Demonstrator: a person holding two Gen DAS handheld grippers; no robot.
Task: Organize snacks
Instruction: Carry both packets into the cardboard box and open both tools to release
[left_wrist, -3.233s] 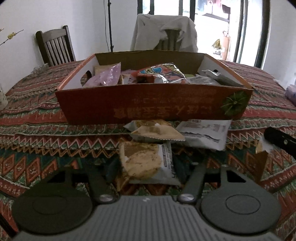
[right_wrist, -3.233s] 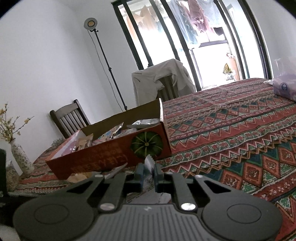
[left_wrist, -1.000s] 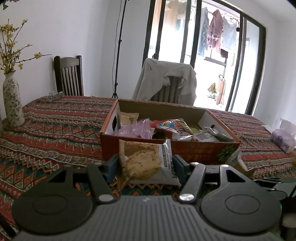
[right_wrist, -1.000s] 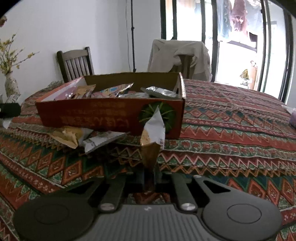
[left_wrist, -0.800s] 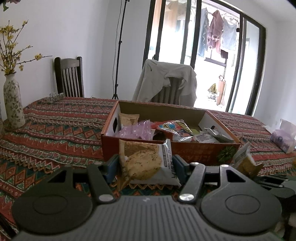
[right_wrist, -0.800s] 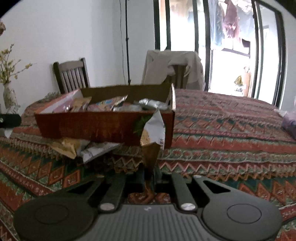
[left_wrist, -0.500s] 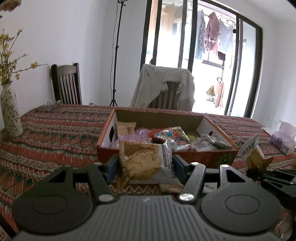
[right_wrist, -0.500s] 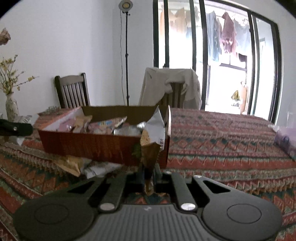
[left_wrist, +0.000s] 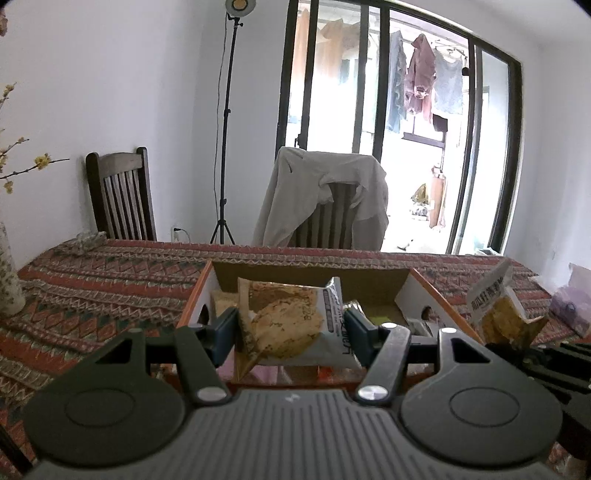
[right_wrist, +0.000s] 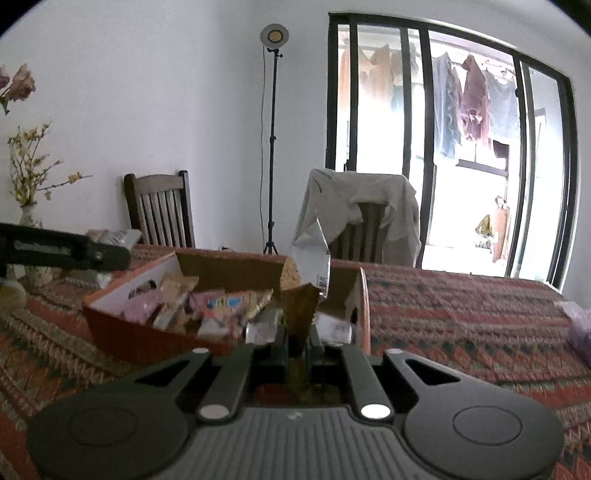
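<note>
Your left gripper (left_wrist: 291, 330) grasps a cookie packet (left_wrist: 291, 323) at frame centre, above the snack box (left_wrist: 439, 306). Your right gripper (right_wrist: 297, 341) pinches a crumpled snack packet (right_wrist: 306, 273), centre frame.

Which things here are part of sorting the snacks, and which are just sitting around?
Part of the job:
- cookie packet in the left gripper
- cracker packet in the right gripper
- cardboard box of snacks

Just lying about:
- flower vase
- draped chair
- wooden chair
- light stand
- purple packet
</note>
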